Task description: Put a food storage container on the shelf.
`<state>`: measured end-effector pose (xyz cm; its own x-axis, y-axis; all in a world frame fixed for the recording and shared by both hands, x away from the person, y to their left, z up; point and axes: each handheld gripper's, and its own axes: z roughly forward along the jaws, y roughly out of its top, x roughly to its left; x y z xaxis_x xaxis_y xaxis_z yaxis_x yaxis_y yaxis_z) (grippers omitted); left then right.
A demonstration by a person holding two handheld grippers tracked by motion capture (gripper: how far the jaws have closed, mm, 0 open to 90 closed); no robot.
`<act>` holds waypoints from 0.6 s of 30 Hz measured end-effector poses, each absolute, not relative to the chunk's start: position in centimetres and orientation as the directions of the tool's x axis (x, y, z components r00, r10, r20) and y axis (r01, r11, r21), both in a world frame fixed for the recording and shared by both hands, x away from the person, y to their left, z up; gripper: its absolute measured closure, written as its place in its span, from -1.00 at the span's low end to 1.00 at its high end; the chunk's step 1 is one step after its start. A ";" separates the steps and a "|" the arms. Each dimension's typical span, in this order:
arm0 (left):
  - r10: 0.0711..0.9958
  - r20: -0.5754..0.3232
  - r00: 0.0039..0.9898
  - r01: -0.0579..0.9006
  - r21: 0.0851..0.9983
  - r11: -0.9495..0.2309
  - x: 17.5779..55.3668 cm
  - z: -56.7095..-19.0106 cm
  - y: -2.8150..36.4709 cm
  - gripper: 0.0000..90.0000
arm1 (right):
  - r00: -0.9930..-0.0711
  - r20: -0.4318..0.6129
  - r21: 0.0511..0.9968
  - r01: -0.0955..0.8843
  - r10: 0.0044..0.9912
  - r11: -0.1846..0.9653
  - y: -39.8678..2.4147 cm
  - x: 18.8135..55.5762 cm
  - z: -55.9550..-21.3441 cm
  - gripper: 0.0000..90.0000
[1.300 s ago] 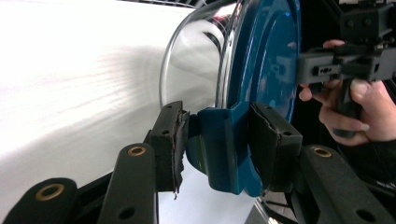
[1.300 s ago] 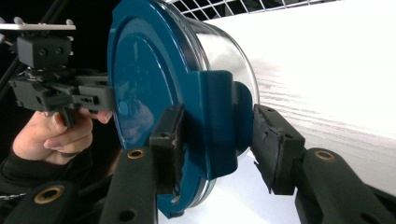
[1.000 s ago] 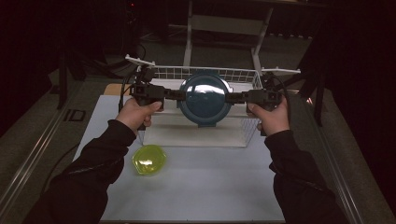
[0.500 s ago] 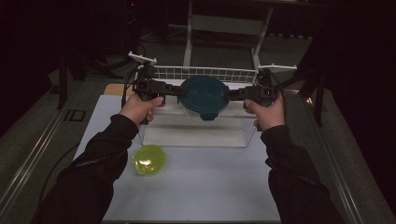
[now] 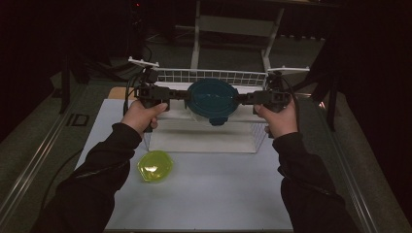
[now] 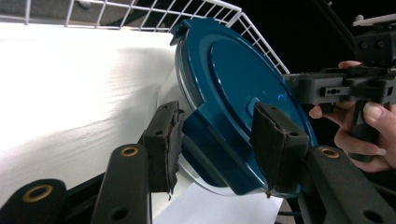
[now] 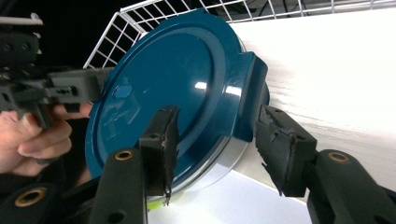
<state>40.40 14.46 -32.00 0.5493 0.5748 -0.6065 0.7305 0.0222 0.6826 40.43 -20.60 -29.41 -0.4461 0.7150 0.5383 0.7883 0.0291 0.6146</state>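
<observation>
Above the wire basket (image 5: 252, 138) the blue-lidded container (image 5: 212, 101) hangs tilted between left gripper (image 5: 180, 97) and right gripper (image 5: 243, 101), jaws just opening around its rim, release nearly done, yellow container (image 5: 155, 166) untouched on the table (image 5: 218, 194)

No readable text, no labels, no brand names, no numbers or signs on anything
</observation>
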 end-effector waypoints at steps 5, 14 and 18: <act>0.593 -0.566 0.573 0.694 0.720 0.016 39.2 -31.4 14.9 0.11 | -0.468 0.510 0.642 0.765 0.722 0.043 -20.9 39.5 -29.0 0.02; 0.616 -0.491 0.616 0.619 0.785 0.007 36.3 -31.4 15.5 0.00 | -0.525 0.500 0.671 0.737 0.689 0.075 -21.1 37.1 -28.9 0.06; 0.604 -0.482 0.634 0.601 0.799 0.008 35.1 -31.7 15.6 -0.08 | -0.559 0.497 0.680 0.726 0.663 0.102 -20.7 35.8 -29.2 0.22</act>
